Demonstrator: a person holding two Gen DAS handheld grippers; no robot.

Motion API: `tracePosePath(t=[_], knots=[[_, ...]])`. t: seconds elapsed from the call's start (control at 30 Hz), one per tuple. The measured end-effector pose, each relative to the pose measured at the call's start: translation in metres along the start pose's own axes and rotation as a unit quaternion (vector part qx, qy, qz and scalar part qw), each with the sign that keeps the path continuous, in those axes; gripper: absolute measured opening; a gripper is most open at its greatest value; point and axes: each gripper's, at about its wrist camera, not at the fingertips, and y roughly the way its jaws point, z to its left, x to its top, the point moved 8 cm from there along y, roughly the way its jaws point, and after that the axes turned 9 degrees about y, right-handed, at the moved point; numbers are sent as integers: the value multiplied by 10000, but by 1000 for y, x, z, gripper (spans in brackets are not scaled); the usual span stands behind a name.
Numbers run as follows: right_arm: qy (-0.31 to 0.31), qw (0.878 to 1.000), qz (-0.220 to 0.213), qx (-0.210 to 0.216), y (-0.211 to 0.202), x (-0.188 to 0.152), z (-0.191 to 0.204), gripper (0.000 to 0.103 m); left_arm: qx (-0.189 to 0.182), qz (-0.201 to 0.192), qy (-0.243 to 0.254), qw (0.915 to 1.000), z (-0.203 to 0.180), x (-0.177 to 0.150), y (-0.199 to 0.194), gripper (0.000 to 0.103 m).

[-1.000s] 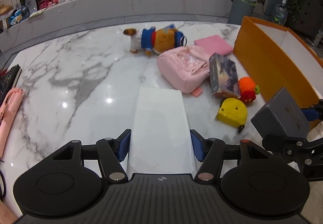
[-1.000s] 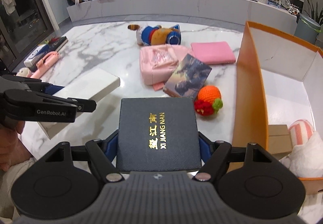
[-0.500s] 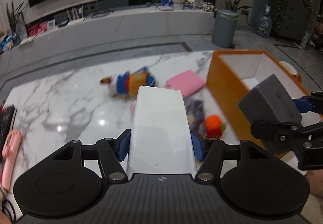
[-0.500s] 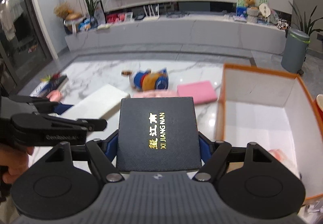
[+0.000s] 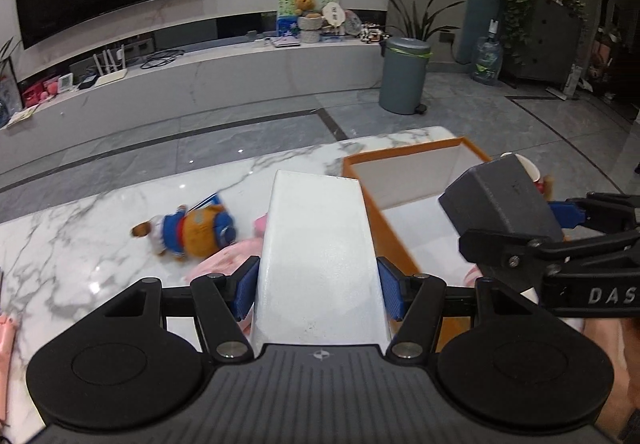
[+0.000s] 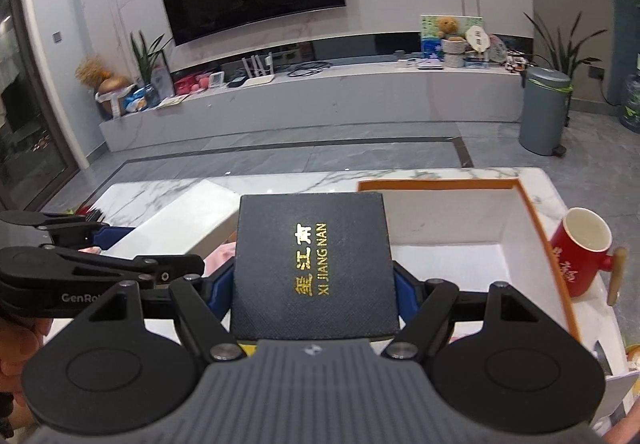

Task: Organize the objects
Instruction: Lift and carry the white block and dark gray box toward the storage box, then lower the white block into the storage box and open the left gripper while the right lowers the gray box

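Both tools have risen off the surface (image 5: 80, 228) since a second ago. Left tool (image 5: 318, 286) is clamped on the white box (image 5: 320, 256); right tool (image 6: 314, 292) on the black box (image 6: 312, 264). Orange bin (image 6: 460, 232) lies at 1 o'clock of the black box.

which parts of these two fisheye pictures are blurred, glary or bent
Left wrist view: the blue-and-orange plush toy is smeared by motion blur, small ceiling-light glints dot the white marble tabletop, and the grey floor lines bow. Right wrist view: the gold lettering on the black textured box is sharp, the red ceramic mug slightly soft, and the walls curve at the edges.
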Motion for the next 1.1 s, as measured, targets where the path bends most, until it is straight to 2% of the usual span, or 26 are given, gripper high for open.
tracePosePath(t=[0.4, 0.63, 0.7, 0.87, 1.1], knots=[[80, 9991, -90, -402, 6, 14, -47, 76, -282, -64, -76, 9996, -40, 25, 40, 70], [584, 9958, -165, -682, 12, 32, -103, 76, -552, -161, -645, 9963, -60, 47, 70, 70], [714, 9948, -130, -713, 15, 33, -118, 76, -584, -43, -720, 9957, -65, 49, 85, 70], [838, 9933, 145, -787, 36, 26, -144, 76, -519, 212, -541, 9970, -78, 43, 117, 70], [1069, 9900, 432, -808, 68, 11, -173, 76, -704, 417, -1050, 9911, -83, 27, 142, 70]])
